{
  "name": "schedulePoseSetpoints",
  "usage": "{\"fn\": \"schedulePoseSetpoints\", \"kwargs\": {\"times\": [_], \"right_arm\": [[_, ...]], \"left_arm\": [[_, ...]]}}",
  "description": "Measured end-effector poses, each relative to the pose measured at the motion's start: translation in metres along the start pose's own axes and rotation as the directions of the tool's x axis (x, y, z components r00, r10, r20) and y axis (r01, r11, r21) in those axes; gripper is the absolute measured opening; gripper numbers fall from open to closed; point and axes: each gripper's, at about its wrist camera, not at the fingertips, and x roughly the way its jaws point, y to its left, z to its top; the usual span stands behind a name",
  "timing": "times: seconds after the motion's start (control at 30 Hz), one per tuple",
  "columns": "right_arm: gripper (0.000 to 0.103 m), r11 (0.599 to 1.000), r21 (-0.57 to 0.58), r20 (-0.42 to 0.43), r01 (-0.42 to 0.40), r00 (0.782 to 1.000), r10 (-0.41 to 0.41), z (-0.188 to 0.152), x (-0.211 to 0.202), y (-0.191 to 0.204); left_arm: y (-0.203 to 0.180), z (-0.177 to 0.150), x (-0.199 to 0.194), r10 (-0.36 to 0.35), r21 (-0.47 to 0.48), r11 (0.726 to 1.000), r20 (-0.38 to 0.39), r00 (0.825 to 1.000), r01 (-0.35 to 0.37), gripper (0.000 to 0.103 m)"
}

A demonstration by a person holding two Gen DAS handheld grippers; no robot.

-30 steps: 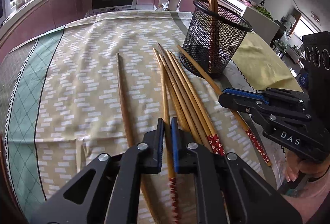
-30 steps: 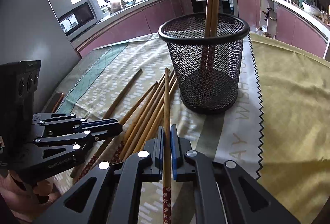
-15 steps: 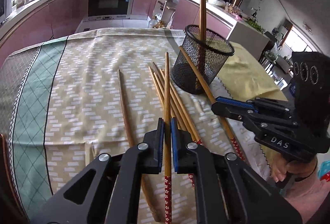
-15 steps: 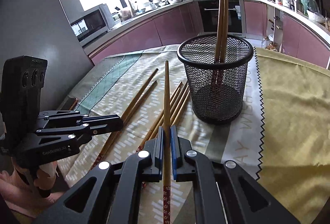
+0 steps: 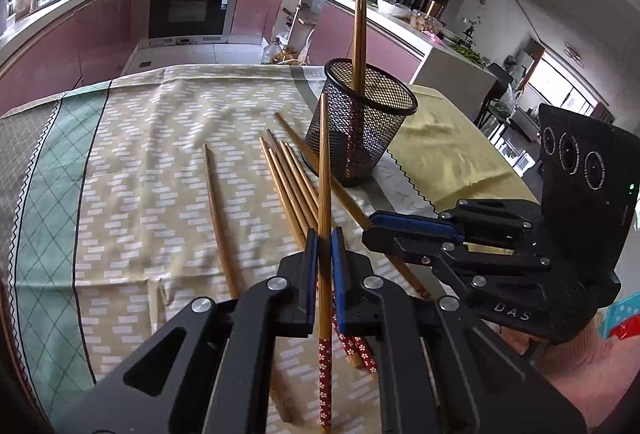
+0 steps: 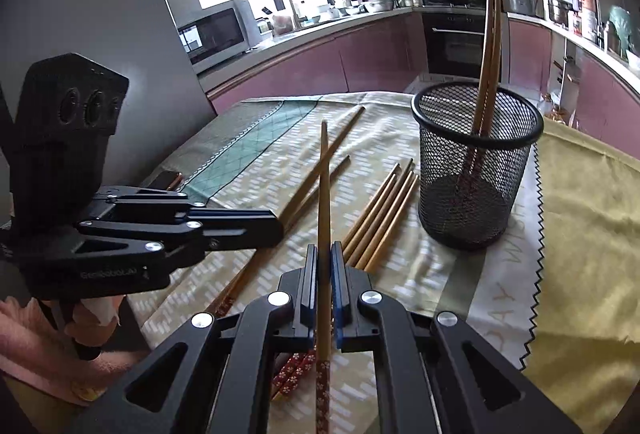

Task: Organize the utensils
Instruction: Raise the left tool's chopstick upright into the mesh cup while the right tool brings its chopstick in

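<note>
My left gripper point(image 5: 324, 244) is shut on a wooden chopstick point(image 5: 324, 186) with a red flowered end, held above the cloth and pointing toward the black mesh cup point(image 5: 364, 138). My right gripper point(image 6: 324, 258) is shut on another such chopstick point(image 6: 324, 194), also lifted. The mesh cup point(image 6: 476, 162) stands upright with two chopsticks point(image 6: 488, 46) in it. Several loose chopsticks point(image 5: 292, 190) lie on the cloth left of the cup, also in the right wrist view point(image 6: 380, 214). The right gripper shows in the left wrist view point(image 5: 416, 230), the left one in the right wrist view point(image 6: 256, 230).
A patterned beige and green tablecloth point(image 5: 140, 162) covers the table, with a yellow cloth point(image 6: 580, 202) on the right. One chopstick point(image 5: 218, 218) lies apart to the left. Kitchen counters and an oven point(image 5: 192, 2) lie beyond the table's far edge.
Both grippers have risen from the cloth, each lifting its chopstick clear of the pile. The table and cup now look farther below.
</note>
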Motion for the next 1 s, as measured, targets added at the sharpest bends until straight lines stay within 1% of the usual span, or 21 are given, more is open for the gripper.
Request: {"fn": "schedulePoseSetpoints", "kwargs": {"times": [0.13, 0.2, 0.3, 0.37, 0.47, 0.77, 1.0], "right_arm": [[0.006, 1.0, -0.005, 0.008, -0.01, 1.0, 0.01, 0.0, -0.002, -0.001], [0.006, 1.0, -0.003, 0.013, -0.019, 1.0, 0.019, -0.001, -0.002, 0.0], [0.006, 1.0, -0.007, 0.018, -0.02, 1.0, 0.02, -0.001, -0.004, 0.0], [0.006, 1.0, -0.005, 0.017, -0.019, 1.0, 0.019, -0.001, -0.003, -0.001], [0.006, 1.0, -0.001, 0.02, -0.019, 1.0, 0.019, 0.0, -0.005, -0.002], [0.006, 1.0, 0.015, 0.06, 0.005, 0.998, -0.005, 0.004, -0.017, -0.006], [0.006, 0.999, 0.023, 0.134, 0.035, 0.99, -0.037, 0.017, -0.041, -0.012]], "left_arm": [[0.001, 0.0, 0.003, -0.008, 0.005, 1.0, -0.012, 1.0, 0.008, 0.008], [0.002, -0.001, 0.006, -0.011, 0.004, 1.0, -0.025, 1.0, 0.011, 0.01], [0.004, -0.001, 0.01, -0.021, -0.005, 1.0, -0.041, 0.999, 0.021, 0.01], [0.006, 0.0, 0.013, -0.03, -0.014, 0.999, -0.044, 0.999, 0.03, 0.008], [0.008, 0.001, 0.013, -0.033, -0.023, 0.999, -0.04, 0.999, 0.032, 0.008], [0.003, 0.012, -0.004, -0.04, -0.018, 0.999, 0.013, 0.999, 0.04, 0.008], [-0.003, 0.027, -0.025, -0.06, 0.011, 0.998, 0.065, 0.996, 0.06, 0.008]]}}
